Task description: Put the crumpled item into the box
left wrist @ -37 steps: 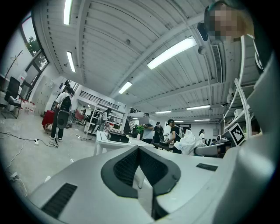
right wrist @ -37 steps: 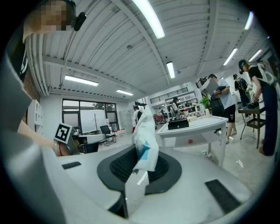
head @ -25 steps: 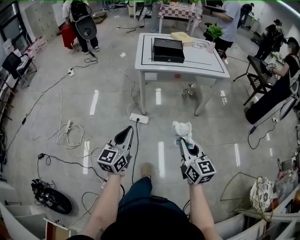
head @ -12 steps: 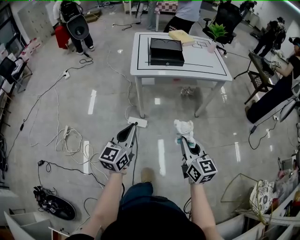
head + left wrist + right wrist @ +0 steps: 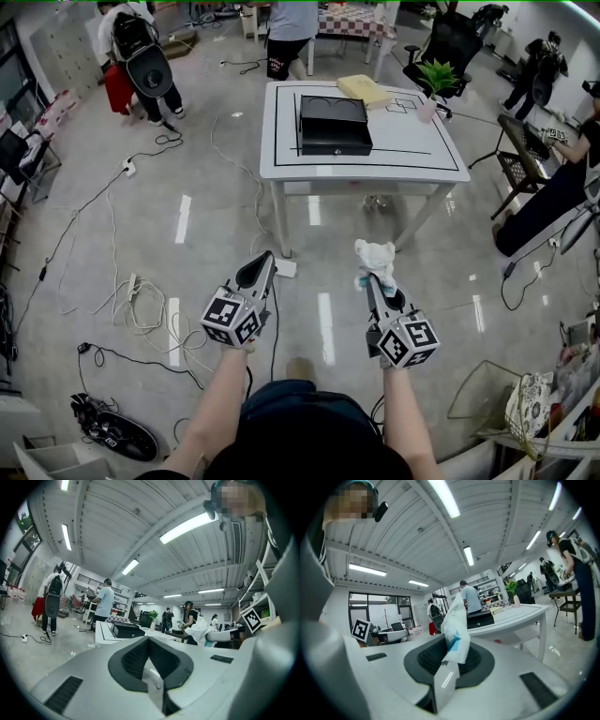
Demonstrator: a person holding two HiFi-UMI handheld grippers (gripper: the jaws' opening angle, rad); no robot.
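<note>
A crumpled white item (image 5: 373,260) with a bit of blue sticks up from my right gripper (image 5: 371,283), whose jaws are shut on it; in the right gripper view the crumpled item (image 5: 454,629) rises from between the pads. The black box (image 5: 334,123) sits on the white table (image 5: 412,157) ahead, well beyond both grippers. It also shows in the right gripper view as a black box (image 5: 480,618) on the tabletop. My left gripper (image 5: 259,272) is held level with the right one, jaws shut and empty (image 5: 149,652).
Cables (image 5: 141,300) and a power strip (image 5: 284,268) lie on the glossy floor between me and the table. A yellow pad (image 5: 367,90) and a potted plant (image 5: 433,82) stand on the table. Several people stand or sit around the room's edges.
I have stepped closer to the table, which now looms larger. Both grippers keep their pose, the right one still holding the crumpled item.
</note>
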